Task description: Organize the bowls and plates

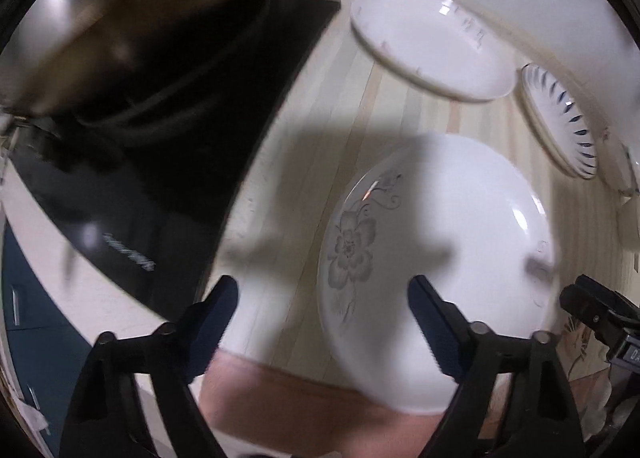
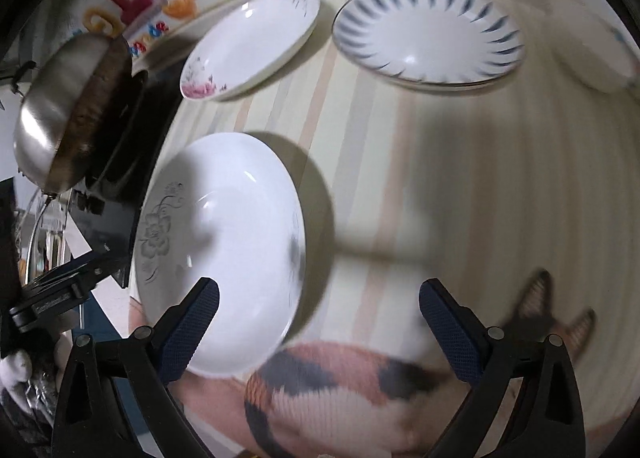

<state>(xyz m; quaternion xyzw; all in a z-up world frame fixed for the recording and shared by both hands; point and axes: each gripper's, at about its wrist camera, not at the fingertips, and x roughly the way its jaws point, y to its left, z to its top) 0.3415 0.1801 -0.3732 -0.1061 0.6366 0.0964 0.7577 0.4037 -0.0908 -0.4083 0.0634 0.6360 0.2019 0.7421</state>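
Nothing stacked yet. White grey-flower plate [image 2: 220,242] at 9 o'clock; pink-flower plate [image 2: 250,44] at 11, blue-dashed plate [image 2: 428,32] at 1. Left gripper [image 1: 322,294] and right gripper [image 2: 318,298] open, empty.

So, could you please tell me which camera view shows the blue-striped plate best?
The right wrist view: the blue-striped plate lies whole and nearly face-on at the top, its full ring of blue strokes visible. The left wrist view shows it only squeezed edge-on at the right margin.
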